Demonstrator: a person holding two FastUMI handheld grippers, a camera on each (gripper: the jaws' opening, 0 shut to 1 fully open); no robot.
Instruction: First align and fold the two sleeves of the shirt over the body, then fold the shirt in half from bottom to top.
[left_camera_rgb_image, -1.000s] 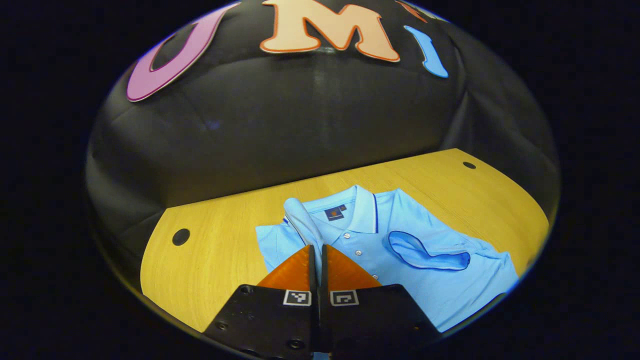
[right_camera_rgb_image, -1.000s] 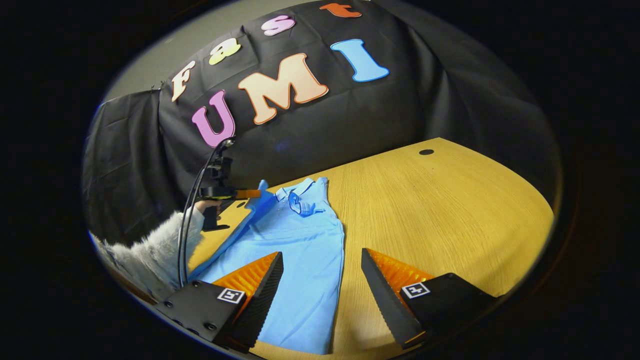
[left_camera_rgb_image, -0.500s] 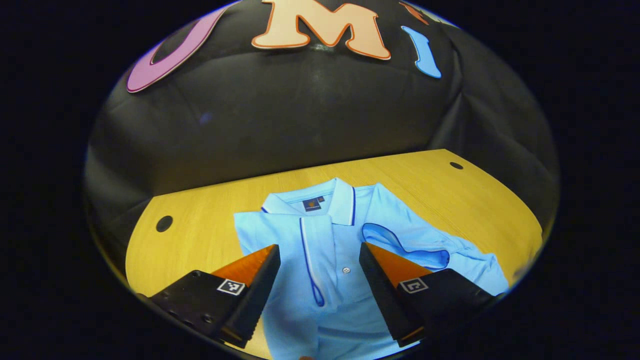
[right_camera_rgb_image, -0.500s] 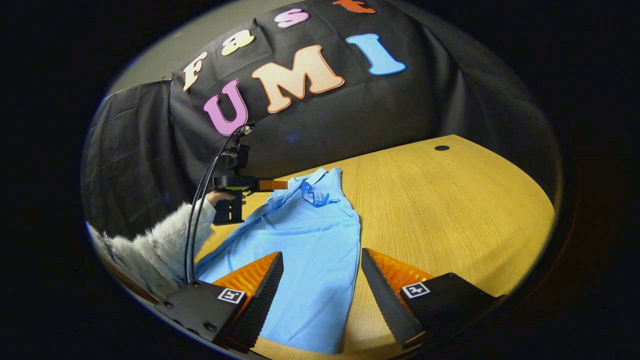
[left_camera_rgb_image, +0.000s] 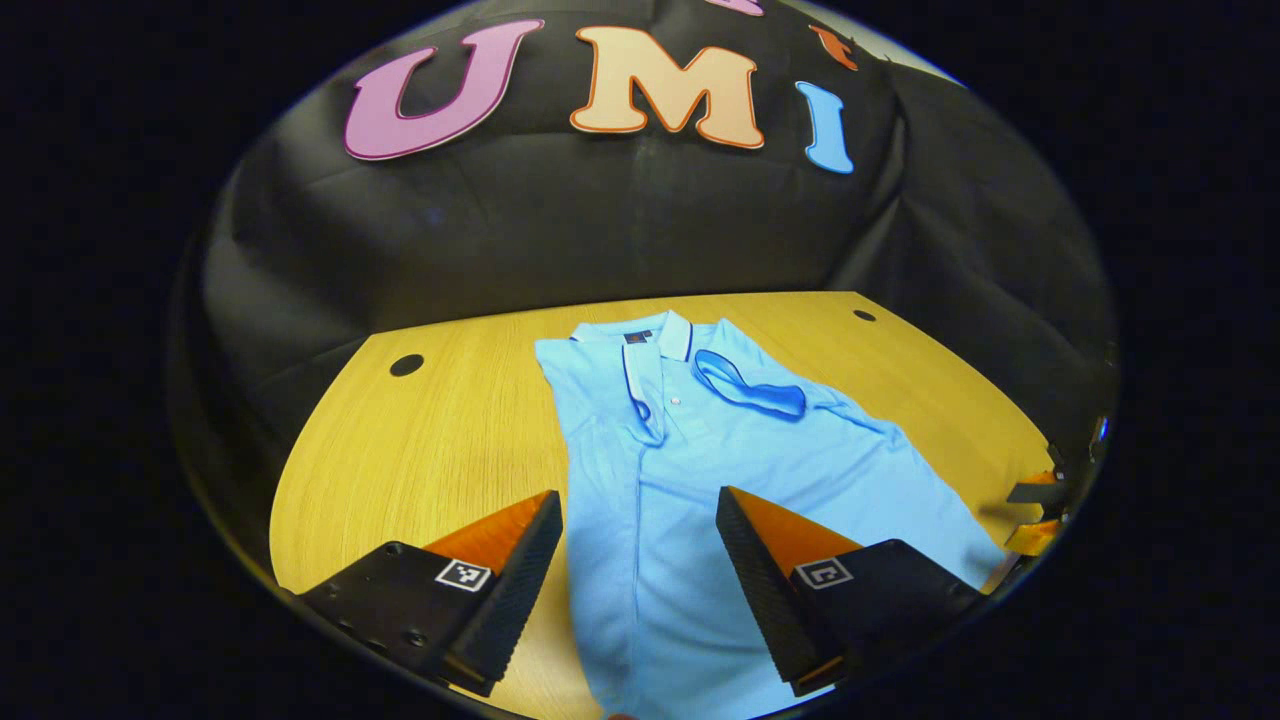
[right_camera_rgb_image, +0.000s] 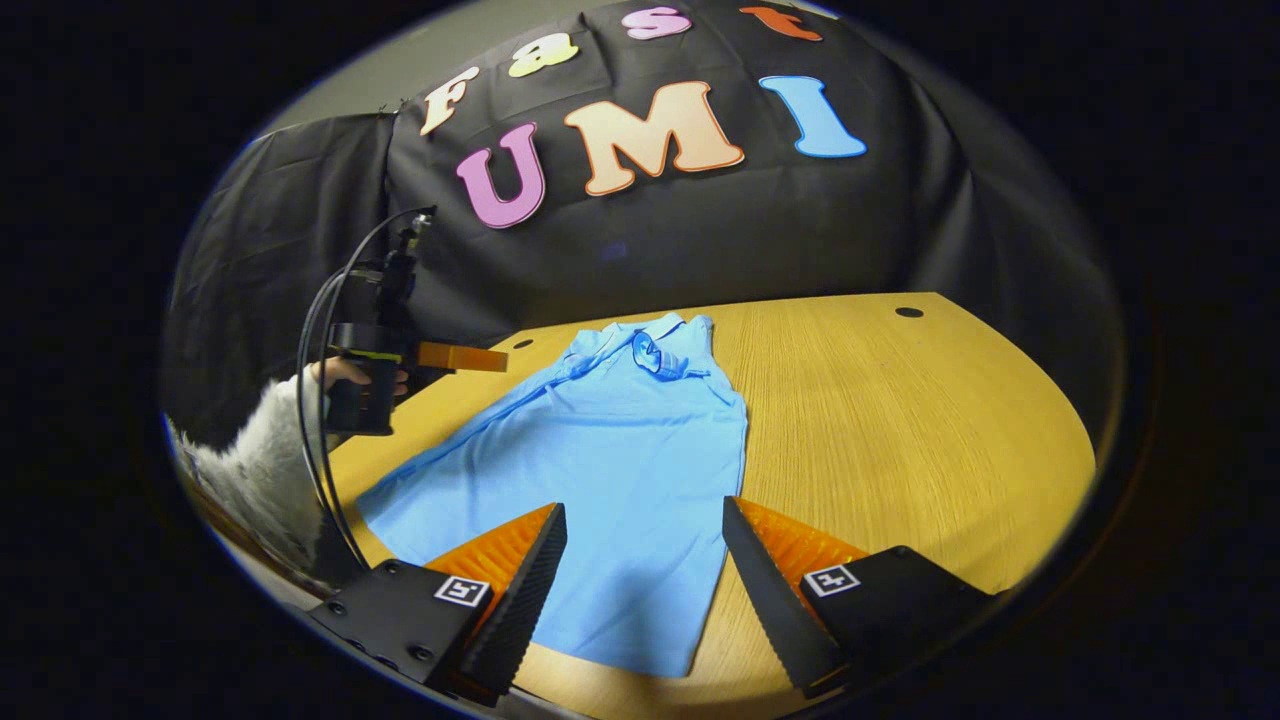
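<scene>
A light blue polo shirt (left_camera_rgb_image: 700, 470) lies flat, collar away from me, on the wooden table (left_camera_rgb_image: 420, 460). Both short sleeves are folded onto its chest: the left sleeve (left_camera_rgb_image: 640, 395) beside the placket, the right sleeve (left_camera_rgb_image: 750, 385) across from it. My left gripper (left_camera_rgb_image: 640, 560) hovers open over the lower body, holding nothing. In the right gripper view the shirt (right_camera_rgb_image: 620, 450) runs lengthwise away, and my right gripper (right_camera_rgb_image: 640, 570) is open above its hem. The left gripper (right_camera_rgb_image: 490, 358) appears there at the shirt's left, held by a hand in a fluffy sleeve (right_camera_rgb_image: 250, 460).
The table (right_camera_rgb_image: 900, 420) has round cable holes (left_camera_rgb_image: 406, 365) (left_camera_rgb_image: 863, 315) near its back corners. Bare wood stretches to the right of the shirt in the right gripper view. A cable (right_camera_rgb_image: 318, 400) loops down from the left gripper. Black cloth walls close the back.
My left gripper opened and let go of the left sleeve, which now lies on the chest. It then drew back from the collar toward the hem. The right gripper stayed open.
</scene>
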